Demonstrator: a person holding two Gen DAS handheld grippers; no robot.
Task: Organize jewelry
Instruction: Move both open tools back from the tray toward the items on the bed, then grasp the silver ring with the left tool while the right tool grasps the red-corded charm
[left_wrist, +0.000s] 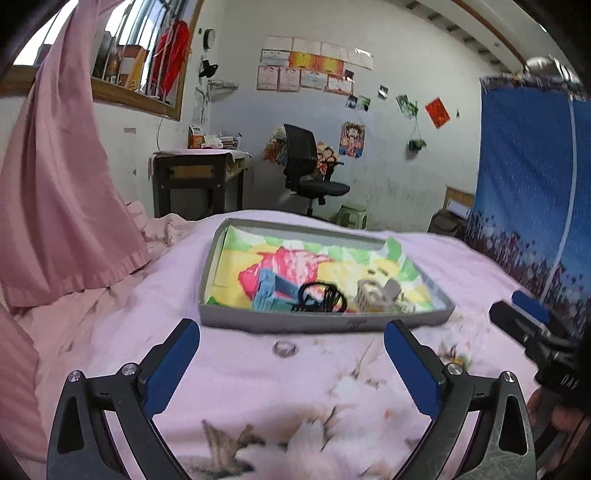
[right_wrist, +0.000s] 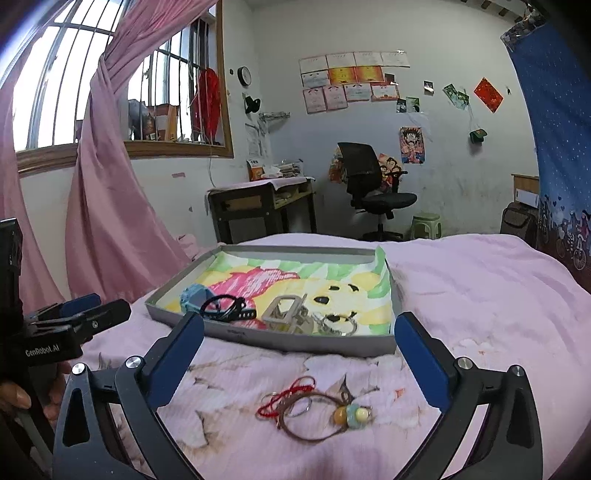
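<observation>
Silver metal shows in a ring (left_wrist: 284, 348) lying on the pink bedspread (left_wrist: 240, 387), just near of the grey tray (left_wrist: 325, 325) and between the wide-spread jaws of the left gripper (left_wrist: 291, 354), with nothing gripped. In the right wrist view, a red cord bracelet (right_wrist: 284, 398) and a brown cord bracelet with beads (right_wrist: 321, 417) are seen lying together on the bedspread, between the jaws of the right gripper (right_wrist: 299, 354), which are likewise held wide apart and empty. Both grippers are angled gently downward toward the tray. Inside the tray, on a coloured drawing (right_wrist: 295, 280), a black hair tie (right_wrist: 221, 306), a blue watch (right_wrist: 194, 295) and silver metal pieces (right_wrist: 295, 314) are gathered at the near side. At the far right of the left view, the right gripper is seen held by a hand (left_wrist: 561, 417). Beyond the bed stand a desk (right_wrist: 258, 206) and an office chair (right_wrist: 373, 192).
</observation>
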